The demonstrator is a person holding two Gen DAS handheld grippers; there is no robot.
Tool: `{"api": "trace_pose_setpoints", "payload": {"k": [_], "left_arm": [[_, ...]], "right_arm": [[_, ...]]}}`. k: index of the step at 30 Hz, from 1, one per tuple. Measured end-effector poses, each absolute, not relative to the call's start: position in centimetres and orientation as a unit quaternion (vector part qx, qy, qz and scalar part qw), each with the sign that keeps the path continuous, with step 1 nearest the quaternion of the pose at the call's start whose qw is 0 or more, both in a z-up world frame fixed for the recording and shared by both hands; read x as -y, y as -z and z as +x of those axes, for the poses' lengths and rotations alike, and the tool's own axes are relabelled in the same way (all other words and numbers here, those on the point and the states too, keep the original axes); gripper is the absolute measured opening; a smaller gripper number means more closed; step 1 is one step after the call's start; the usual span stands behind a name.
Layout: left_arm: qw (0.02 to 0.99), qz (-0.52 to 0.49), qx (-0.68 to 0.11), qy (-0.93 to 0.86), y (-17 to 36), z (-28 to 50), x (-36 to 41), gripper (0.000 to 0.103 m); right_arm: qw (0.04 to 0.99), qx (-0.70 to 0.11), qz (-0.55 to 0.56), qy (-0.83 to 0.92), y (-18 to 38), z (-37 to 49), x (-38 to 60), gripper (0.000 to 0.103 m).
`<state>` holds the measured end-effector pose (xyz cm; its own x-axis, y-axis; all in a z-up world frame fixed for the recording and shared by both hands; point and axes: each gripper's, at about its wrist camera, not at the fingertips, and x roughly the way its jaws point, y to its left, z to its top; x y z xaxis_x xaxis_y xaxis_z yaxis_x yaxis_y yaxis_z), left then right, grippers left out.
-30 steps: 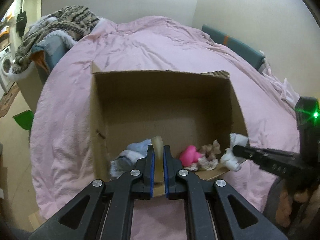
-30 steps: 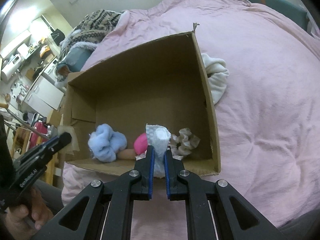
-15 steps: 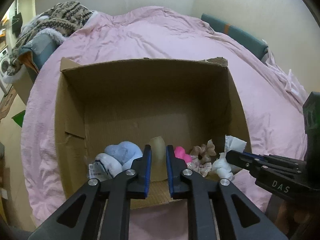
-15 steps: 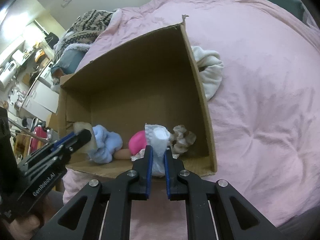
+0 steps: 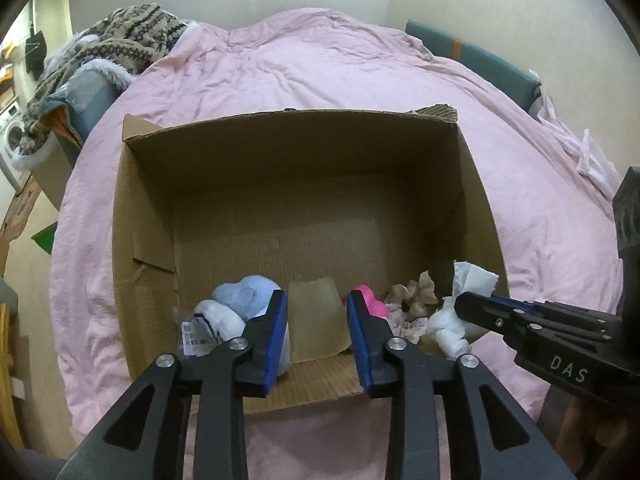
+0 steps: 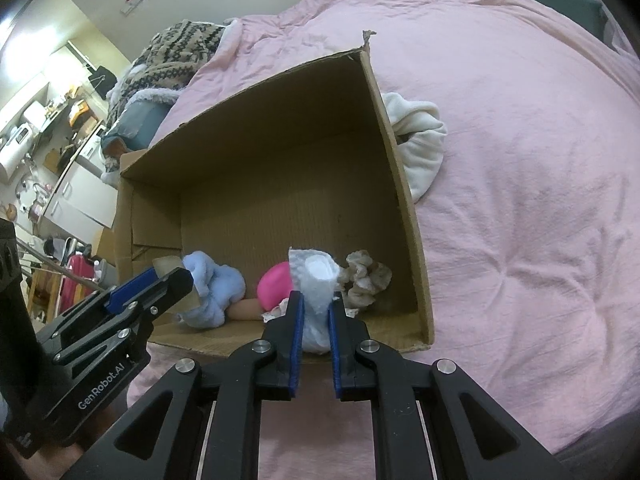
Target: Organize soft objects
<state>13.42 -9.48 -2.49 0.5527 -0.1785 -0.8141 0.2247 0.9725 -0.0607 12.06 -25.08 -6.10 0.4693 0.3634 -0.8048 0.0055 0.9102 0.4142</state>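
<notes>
Left wrist view: my left tongs (image 5: 317,330) stand apart at the bottom centre, with the tan sponge-like piece (image 5: 318,322) loose between them, inside the cardboard box (image 5: 288,184) on the pink bed (image 5: 320,68). I judge it released. It leans upright on the near wall, so it could tip over the low edge if I brush it while backing out. At lower left lie a blue plush (image 5: 244,298) and a white sock with a label (image 5: 208,326); how they overlap is hard to make out, and my fingers hide the sponge's sides.

Right wrist view: my right tongs (image 6: 316,322) are clamped on the white cloth wad (image 6: 316,280) at the bottom centre, over the box's near edge. Opening too early could drop it outside the box. A pink toy (image 6: 274,284) and a beige scrunchie (image 6: 366,276) sit just beside it. The wad's lower end is hidden. A white garment (image 6: 420,136) lies outside the box at upper right, partly cut off by the wall.
</notes>
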Motion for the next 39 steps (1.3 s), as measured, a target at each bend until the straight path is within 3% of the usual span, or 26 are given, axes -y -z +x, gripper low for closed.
{"api": "trace_pose_setpoints", "payload": {"k": [4, 8, 9, 10, 12, 17, 20, 39], "left_arm": [[0.892, 0.034, -0.44, 0.1, 1.3, 12.8, 9.2, 0.07], [0.901, 0.048, -0.425, 0.077, 0.1, 12.2, 8.7, 0.071], [0.902, 0.048, -0.423, 0.076, -0.1, 12.2, 8.6, 0.072], [0.904, 0.048, -0.419, 0.072, -0.4, 12.0, 8.4, 0.072], [0.906, 0.046, -0.415, 0.066, -0.9, 11.8, 8.0, 0.072], [0.911, 0.045, -0.406, 0.044, -1.6, 10.6, 6.9, 0.072], [0.915, 0.033, -0.401, 0.022, -2.3, 9.7, 5.7, 0.072], [0.925, -0.015, -0.38, 0.011, -4.3, 3.2, 0.3, 0.089]], "right_arm": [[0.84, -0.497, 0.186, -0.109, 5.7, 12.0, 25.2, 0.017], [0.851, -0.477, 0.185, -0.117, 4.8, 11.6, 25.1, 0.028], [0.855, -0.471, 0.184, -0.118, 4.5, 11.4, 25.1, 0.04], [0.859, -0.463, 0.183, -0.119, 4.2, 11.3, 25.1, 0.064], [0.869, -0.445, 0.185, -0.115, 3.6, 10.9, 25.2, 0.081], [0.869, -0.45, 0.168, -0.119, 3.0, 10.4, 24.4, 0.082], [0.878, -0.438, 0.156, -0.111, 2.1, 9.6, 24.1, 0.102], [0.905, -0.399, 0.104, -0.102, -0.7, 4.1, 22.6, 0.103]]}}
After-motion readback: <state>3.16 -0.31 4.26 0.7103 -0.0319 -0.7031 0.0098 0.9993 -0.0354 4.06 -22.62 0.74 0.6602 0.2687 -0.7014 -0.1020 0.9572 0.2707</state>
